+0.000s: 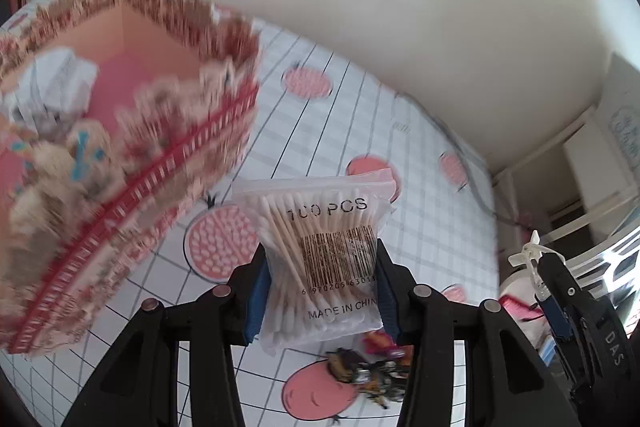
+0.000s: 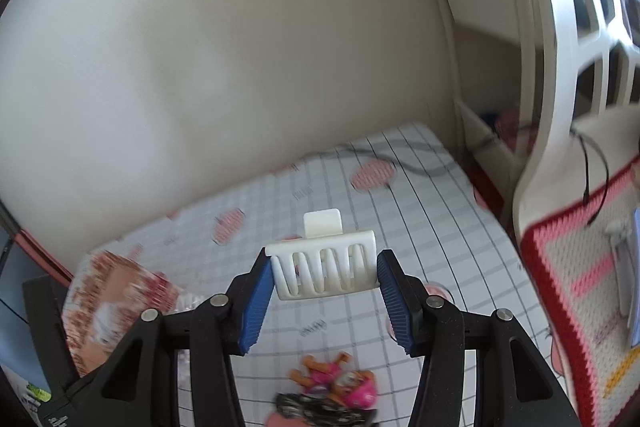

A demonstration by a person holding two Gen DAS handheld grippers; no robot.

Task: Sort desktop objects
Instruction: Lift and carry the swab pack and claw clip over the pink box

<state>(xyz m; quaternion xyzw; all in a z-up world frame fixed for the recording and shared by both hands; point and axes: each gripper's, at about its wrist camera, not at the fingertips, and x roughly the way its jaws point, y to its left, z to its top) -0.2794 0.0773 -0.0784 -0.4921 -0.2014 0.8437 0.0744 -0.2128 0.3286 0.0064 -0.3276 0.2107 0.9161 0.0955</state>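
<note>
My left gripper (image 1: 320, 267) is shut on a clear bag of cotton swabs (image 1: 320, 259) printed "100 PCS", held above the tablecloth. A pink patterned storage box (image 1: 120, 131) sits close at the left, blurred, with white and tan items inside. My right gripper (image 2: 324, 267) is shut on a white plastic hair claw clip (image 2: 324, 267), its blue pads pressing both ends, lifted over the table. In the left wrist view the right gripper (image 1: 536, 267) shows at the right edge with the white clip (image 1: 528, 255). A pink toy figure (image 2: 340, 383) and a dark toy (image 2: 320, 411) lie below.
A white grid tablecloth (image 1: 360, 131) with pink fruit prints covers the table against a cream wall. A dark cable (image 2: 420, 167) runs along the far edge. A white chair (image 2: 560, 67) with a red-edged crocheted cushion (image 2: 568, 267) stands at the right. The pink box (image 2: 116, 299) shows at the left.
</note>
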